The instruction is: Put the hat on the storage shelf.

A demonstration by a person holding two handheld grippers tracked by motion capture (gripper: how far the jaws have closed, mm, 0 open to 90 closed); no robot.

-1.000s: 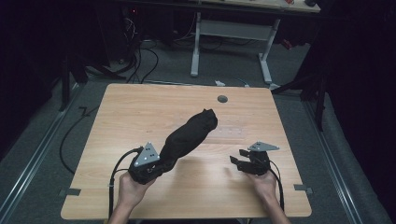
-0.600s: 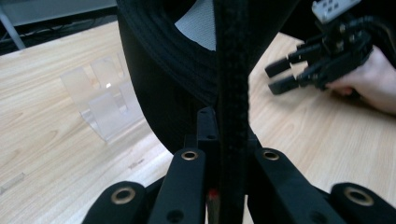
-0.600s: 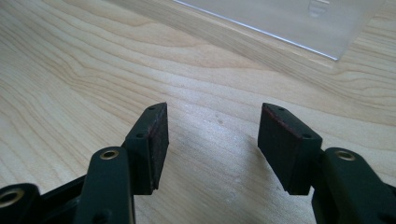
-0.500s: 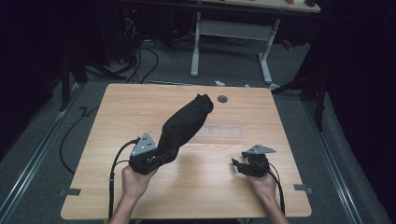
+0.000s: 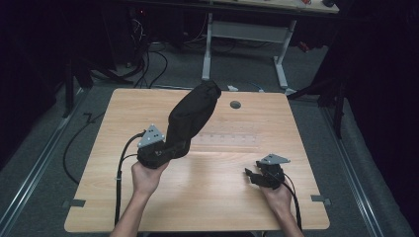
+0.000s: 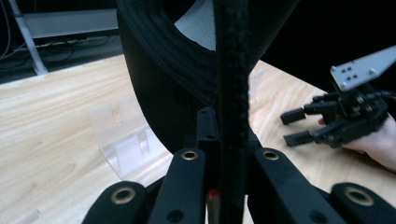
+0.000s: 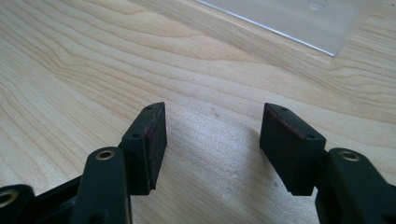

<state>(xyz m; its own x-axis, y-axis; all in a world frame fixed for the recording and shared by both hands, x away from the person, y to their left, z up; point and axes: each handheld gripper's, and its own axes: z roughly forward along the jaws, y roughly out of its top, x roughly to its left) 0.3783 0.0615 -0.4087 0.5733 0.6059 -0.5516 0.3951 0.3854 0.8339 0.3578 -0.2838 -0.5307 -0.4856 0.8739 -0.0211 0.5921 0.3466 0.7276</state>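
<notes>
High view: my left gripper (image 5: 159,153), jaws pinched tight on the cuff of the black sock (image 5: 190,118), holds it off the table (image 5: 148,212); its long axis runs from my hand up toward the far right. My right gripper (image 5: 253,176) sits near right, well apart.

Left gripper view: the sock's edge (image 6: 232,93) is clamped between my jaws; a clear stand (image 6: 123,140) lies beyond.

Right gripper view: my fingers (image 7: 150,144) stand spread, nothing between them, having just been opening.
</notes>
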